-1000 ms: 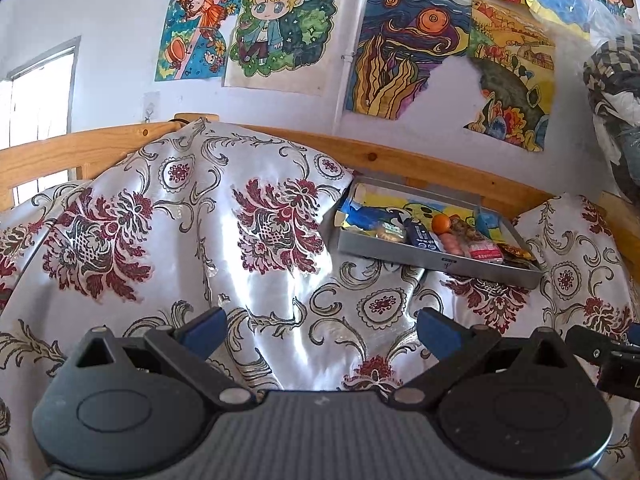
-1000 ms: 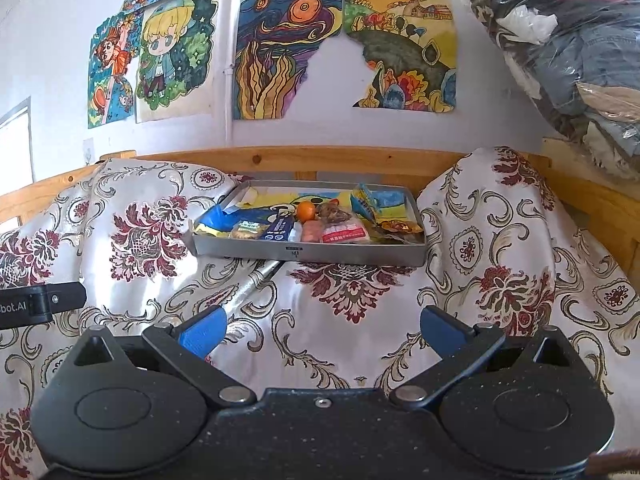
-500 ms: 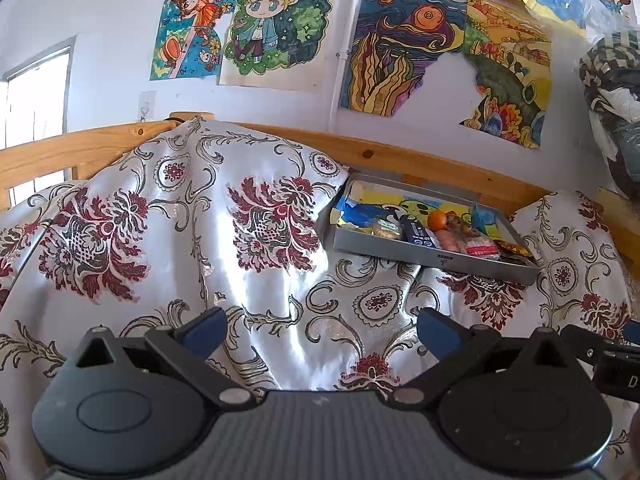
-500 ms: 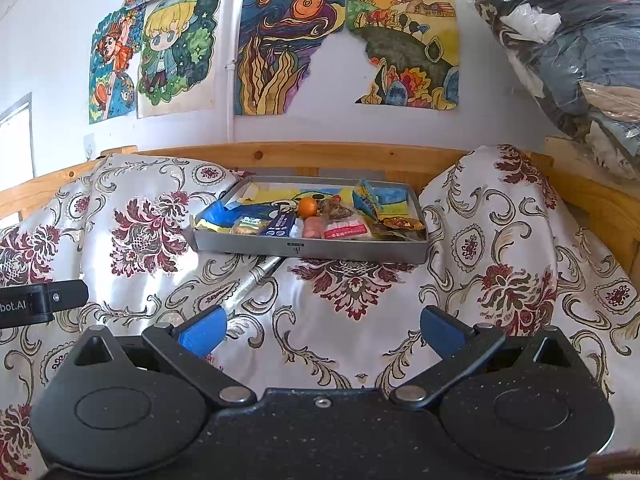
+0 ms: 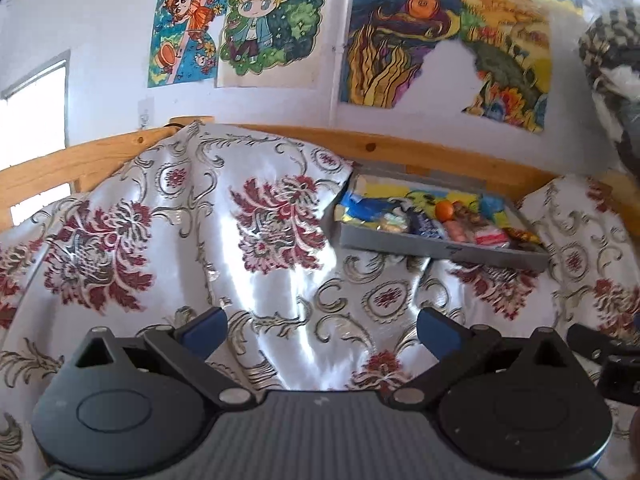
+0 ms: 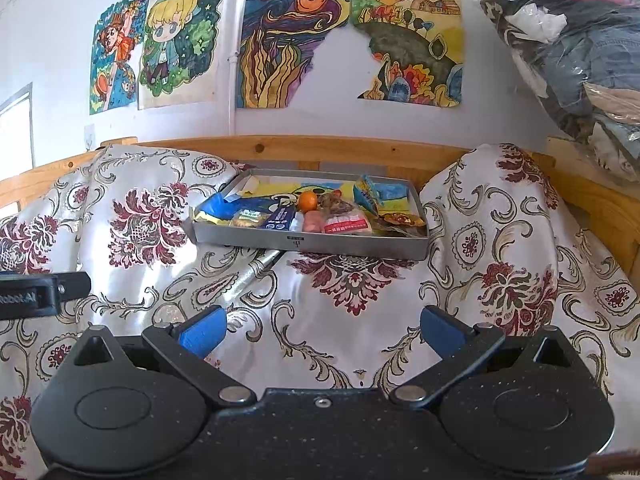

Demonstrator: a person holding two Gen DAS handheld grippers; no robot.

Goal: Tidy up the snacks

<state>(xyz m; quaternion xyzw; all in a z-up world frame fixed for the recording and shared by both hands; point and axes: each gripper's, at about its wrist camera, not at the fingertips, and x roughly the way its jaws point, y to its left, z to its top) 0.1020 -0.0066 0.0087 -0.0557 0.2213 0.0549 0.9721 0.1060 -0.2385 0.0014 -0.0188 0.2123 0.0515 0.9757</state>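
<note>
Bright daylight enters from the window [image 5: 38,120] on the left, throwing glare across the satin cloth [image 5: 280,304]; fisheye bending curves the wooden rail [image 6: 320,148], and the left view's right edge blurs

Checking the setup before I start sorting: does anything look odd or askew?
The grey tray of snacks sits tilted on rumpled floral cloth, not on a flat surface. One wall poster has a torn lower edge. Both grippers are open and empty.

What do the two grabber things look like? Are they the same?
Nearly. Each gripper, left and right, has two blue-tipped fingers on black arms with silver rivets and rounded black housings. The left's body is ribbed grey; the right's is speckled black.
</note>
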